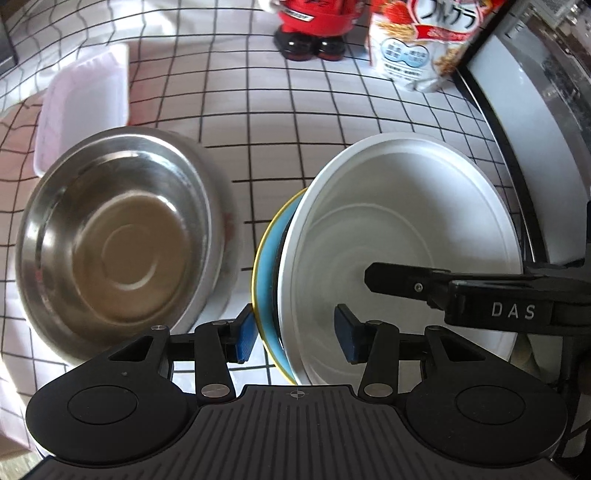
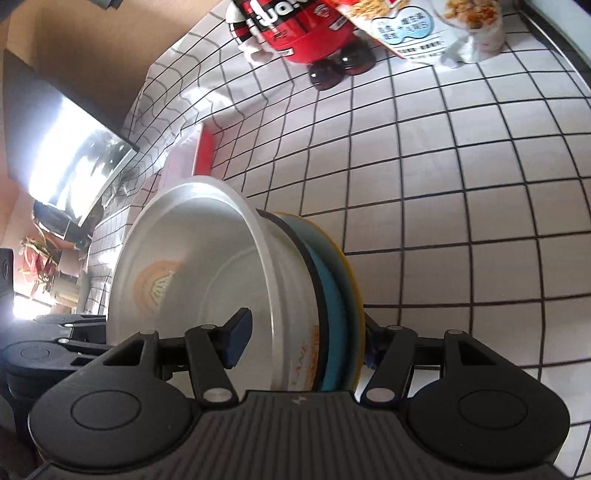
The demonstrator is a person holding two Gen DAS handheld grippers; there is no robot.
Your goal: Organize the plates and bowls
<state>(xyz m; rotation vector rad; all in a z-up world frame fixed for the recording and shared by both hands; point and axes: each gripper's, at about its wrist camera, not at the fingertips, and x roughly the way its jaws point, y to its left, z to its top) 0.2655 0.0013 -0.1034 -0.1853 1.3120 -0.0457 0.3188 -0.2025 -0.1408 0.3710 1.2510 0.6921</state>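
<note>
A stack of a white bowl (image 1: 399, 236), a black piece and a blue plate with a yellow rim (image 1: 266, 266) is held on edge above the table. My left gripper (image 1: 295, 334) straddles the stack's near rim, one blue pad outside the blue plate, the other inside the bowl. My right gripper (image 2: 303, 343) straddles the same stack, the white bowl (image 2: 192, 266) and blue plate (image 2: 334, 295), from the other side; it also shows in the left wrist view (image 1: 443, 291). A steel bowl (image 1: 118, 240) sits on the table to the left.
A checked tablecloth (image 1: 295, 129) covers the table. A pink-white plastic box (image 1: 85, 103) lies behind the steel bowl. A red figure (image 1: 310, 26) and a cereal bag (image 1: 424, 44) stand at the back. A dark-edged white appliance (image 1: 524, 129) is at right.
</note>
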